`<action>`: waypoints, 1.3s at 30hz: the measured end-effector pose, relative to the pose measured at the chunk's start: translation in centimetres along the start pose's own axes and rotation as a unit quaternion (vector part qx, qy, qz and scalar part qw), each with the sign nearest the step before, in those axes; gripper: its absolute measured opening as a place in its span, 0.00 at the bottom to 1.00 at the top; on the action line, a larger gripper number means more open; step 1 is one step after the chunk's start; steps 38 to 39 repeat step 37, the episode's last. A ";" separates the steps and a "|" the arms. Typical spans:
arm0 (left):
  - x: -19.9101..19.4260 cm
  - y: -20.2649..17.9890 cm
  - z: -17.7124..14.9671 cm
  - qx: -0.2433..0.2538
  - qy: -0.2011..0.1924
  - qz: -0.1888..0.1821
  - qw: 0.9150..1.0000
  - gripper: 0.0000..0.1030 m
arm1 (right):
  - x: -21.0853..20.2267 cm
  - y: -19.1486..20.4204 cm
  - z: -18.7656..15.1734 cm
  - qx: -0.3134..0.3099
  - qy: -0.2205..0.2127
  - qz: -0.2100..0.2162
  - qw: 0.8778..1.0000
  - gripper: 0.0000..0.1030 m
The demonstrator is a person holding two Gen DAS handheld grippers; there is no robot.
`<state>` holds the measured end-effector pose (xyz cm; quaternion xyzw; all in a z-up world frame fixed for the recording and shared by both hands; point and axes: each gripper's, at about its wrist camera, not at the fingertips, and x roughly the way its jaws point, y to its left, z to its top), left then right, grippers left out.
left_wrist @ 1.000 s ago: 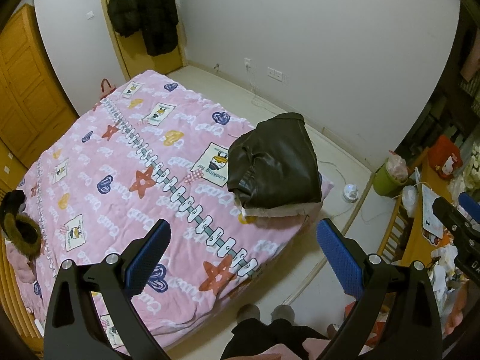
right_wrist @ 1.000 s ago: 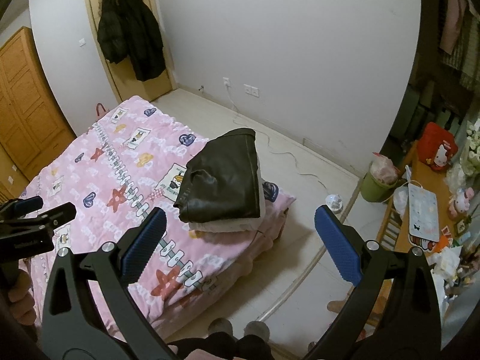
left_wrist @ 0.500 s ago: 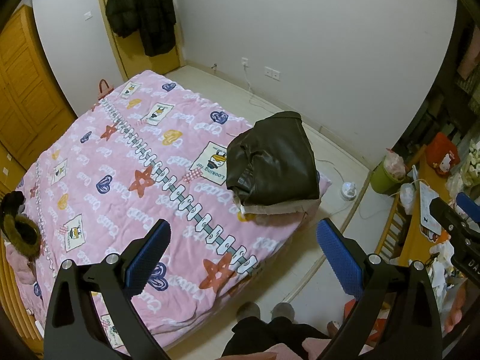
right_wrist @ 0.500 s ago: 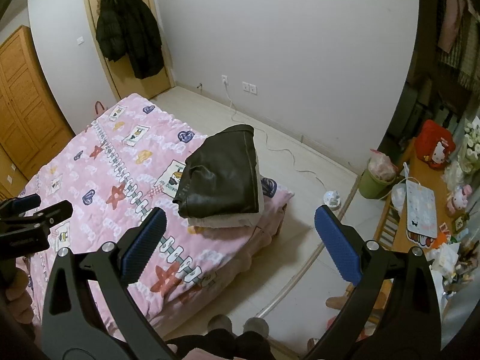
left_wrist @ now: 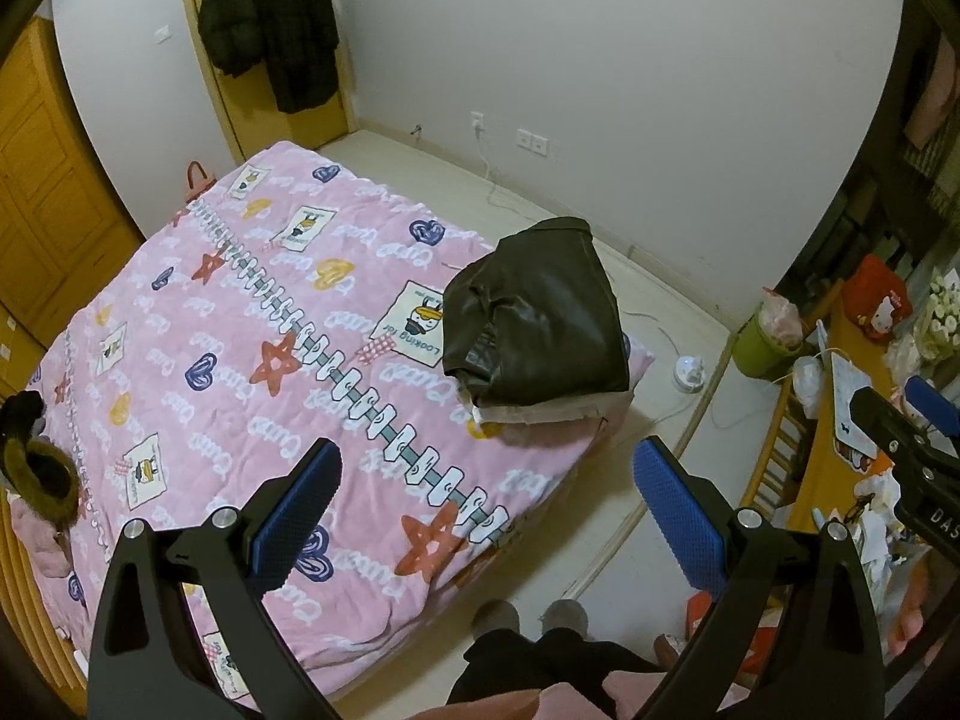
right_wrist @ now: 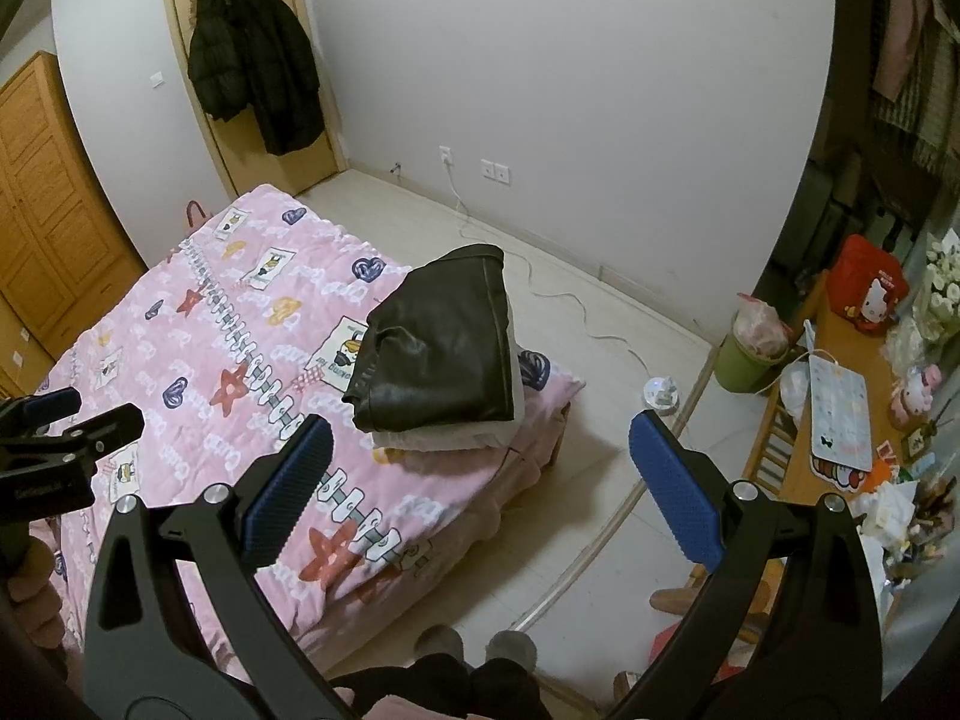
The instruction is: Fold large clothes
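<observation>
A dark leather jacket lies folded on top of a pale folded garment at the near right corner of the pink patterned bed. It also shows in the right wrist view. My left gripper is open and empty, held high above the bed's near edge. My right gripper is open and empty, held high over the bed corner and floor. A fur-trimmed garment lies at the bed's left edge.
Dark coats hang on the door at the back. A wooden wardrobe stands at left. A cluttered wooden table and a green bin stand at right. A cable runs on the floor. The person's feet are below.
Both grippers have drifted slightly, so the bed and folded jacket shift a little in view. Both stay open and empty. The jacket has not moved.
</observation>
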<state>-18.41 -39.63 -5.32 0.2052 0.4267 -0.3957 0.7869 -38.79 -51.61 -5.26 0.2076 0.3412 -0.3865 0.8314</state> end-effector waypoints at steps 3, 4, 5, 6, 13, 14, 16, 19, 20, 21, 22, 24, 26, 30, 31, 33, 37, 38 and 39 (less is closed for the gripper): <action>0.0 0.1 0.1 0.001 0.001 -0.003 1.000 0.92 | 0.1 0.0 0.1 -0.001 0.001 0.000 1.000 0.94; 0.0 0.2 0.2 0.000 0.001 -0.004 1.000 0.92 | 0.0 -0.1 -0.1 0.000 0.001 0.000 1.000 0.94; 0.0 0.2 0.2 0.000 0.001 -0.005 1.000 0.92 | -0.1 -0.1 -0.2 -0.001 0.001 0.000 1.000 0.94; -0.1 0.3 0.2 0.001 0.001 -0.005 1.000 0.92 | -0.1 -0.2 -0.3 -0.001 0.001 -0.001 1.000 0.94; -0.2 0.3 -0.1 0.003 0.001 -0.007 1.000 0.92 | -0.4 -0.4 -0.8 -0.001 0.002 -0.003 1.000 0.94; -0.3 0.3 -0.1 0.003 0.001 -0.006 1.000 0.92 | -0.4 -0.5 -0.8 0.001 0.002 -0.002 1.000 0.94; -0.3 0.3 -0.1 0.003 0.001 -0.008 1.000 0.92 | -0.5 -0.5 -1.0 0.000 0.002 -0.002 1.000 0.94; -0.3 0.3 -0.2 0.004 0.003 -0.014 1.000 0.92 | -0.2 -0.5 -0.5 -0.001 0.002 -0.002 1.000 0.94; -0.3 0.3 -0.1 0.003 0.002 -0.014 1.000 0.92 | -0.2 -0.6 -0.6 -0.001 0.002 -0.001 1.000 0.94; -0.3 0.3 -0.1 0.004 0.001 -0.012 1.000 0.92 | -0.2 -0.6 -0.6 0.000 0.003 -0.001 1.000 0.94; -0.4 0.3 -0.1 0.005 -0.001 -0.008 1.000 0.92 | -0.1 -0.6 -0.4 -0.001 0.002 -0.002 1.000 0.94; -0.4 0.1 0.0 0.007 -0.004 -0.005 1.000 0.92 | -0.1 -0.6 -0.5 -0.001 0.003 -0.001 1.000 0.94; -0.3 0.0 0.2 0.006 -0.006 -0.004 1.000 0.92 | -0.2 -0.6 -0.6 0.000 0.004 -0.002 1.000 0.94; -0.4 -0.1 0.2 0.006 -0.005 -0.005 1.000 0.92 | 0.2 -0.6 0.0 -0.001 0.003 0.000 1.000 0.94; -0.4 0.0 0.0 0.008 -0.005 -0.005 1.000 0.92 | 0.2 -0.6 0.0 -0.001 0.003 -0.001 1.000 0.94; -0.4 0.0 0.1 0.007 -0.005 -0.007 1.000 0.92 | 0.1 -0.7 -0.2 0.000 0.003 0.002 1.000 0.94; -0.2 -0.4 0.5 0.004 -0.003 -0.005 1.000 0.92 | -0.3 -1.3 -1.0 0.002 0.003 0.003 1.000 0.94; -0.2 -0.4 0.5 0.004 -0.003 -0.005 1.000 0.92 | -0.3 -1.3 -1.0 0.002 0.003 0.003 1.000 0.94; -0.2 -0.4 0.5 0.004 -0.003 -0.005 1.000 0.92 | -0.3 -1.3 -1.0 0.002 0.003 0.003 1.000 0.94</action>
